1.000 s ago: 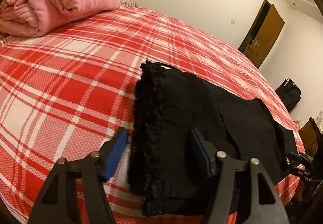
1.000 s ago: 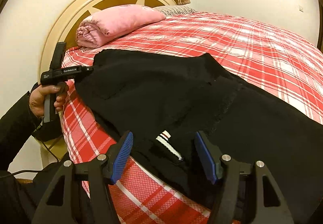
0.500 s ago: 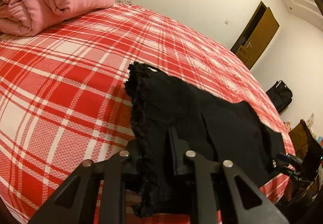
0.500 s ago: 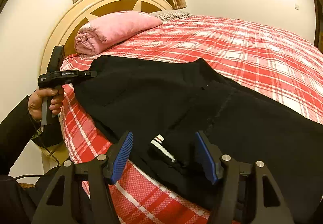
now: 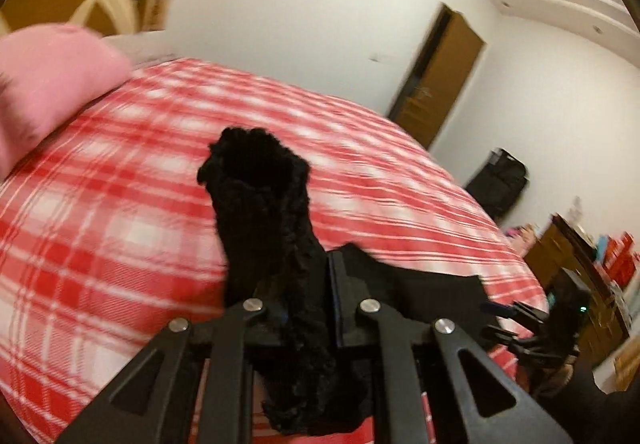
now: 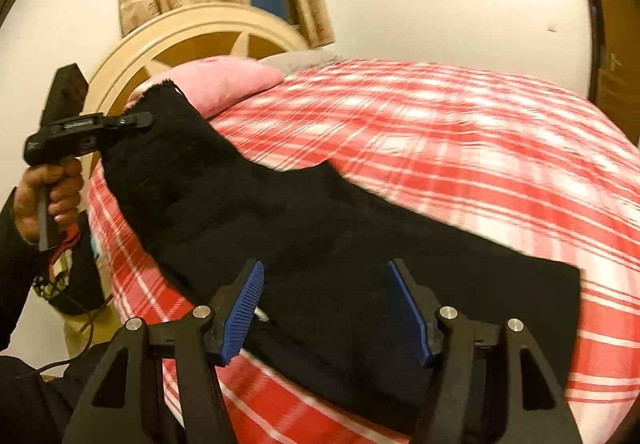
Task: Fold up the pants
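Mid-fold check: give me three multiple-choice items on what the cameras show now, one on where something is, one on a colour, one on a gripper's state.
1. Where does the pink folded blanket lie?
A. at the headboard end of the bed
B. on the floor
C. on top of the black pants

2. What colours is the plaid bedspread?
A. blue and grey
B. red and white
C. green and yellow

3. How is the left gripper?
A. open above the bed
B. shut on nothing
C. shut on the black pants

Answers:
1 A, it rests just in front of the headboard.
2 B, red and white checks cover the bed.
3 C, black cloth is pinched between its closed fingers; the right gripper is open.
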